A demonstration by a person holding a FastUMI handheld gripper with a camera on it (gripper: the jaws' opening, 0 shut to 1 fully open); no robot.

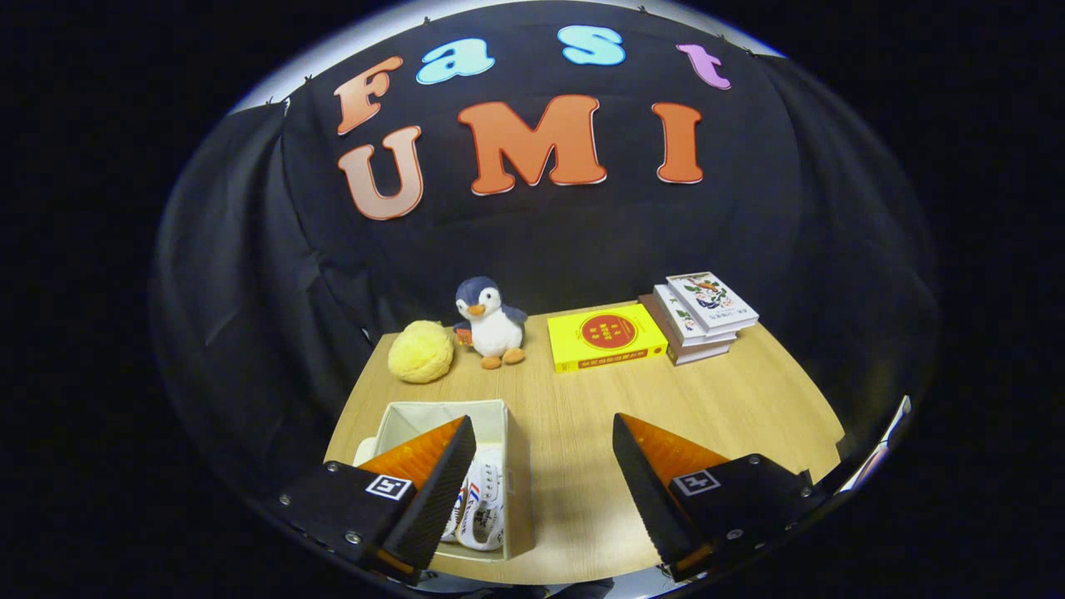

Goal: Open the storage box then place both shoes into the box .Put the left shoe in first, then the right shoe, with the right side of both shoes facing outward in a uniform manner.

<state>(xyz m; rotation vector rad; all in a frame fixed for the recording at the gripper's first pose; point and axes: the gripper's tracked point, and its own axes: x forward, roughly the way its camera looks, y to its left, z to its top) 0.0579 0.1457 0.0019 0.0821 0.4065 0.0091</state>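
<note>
An open beige storage box [507,433] stands on the wooden table under my left finger [433,491]. Inside it lie white shoes [481,507] with laces and red and blue marks, partly hidden by that finger. How many shoes lie there I cannot tell. My gripper [545,433] hovers above the table with its fingers wide apart and nothing between them. The right finger [645,482] hangs over bare table to the right of the box.
At the back of the table [732,399] stand a yellow fluffy ball [421,352], a penguin plush [492,323], a yellow book [606,336] and a small stack of books [703,314]. Black cloth walls close in the table behind and on both sides.
</note>
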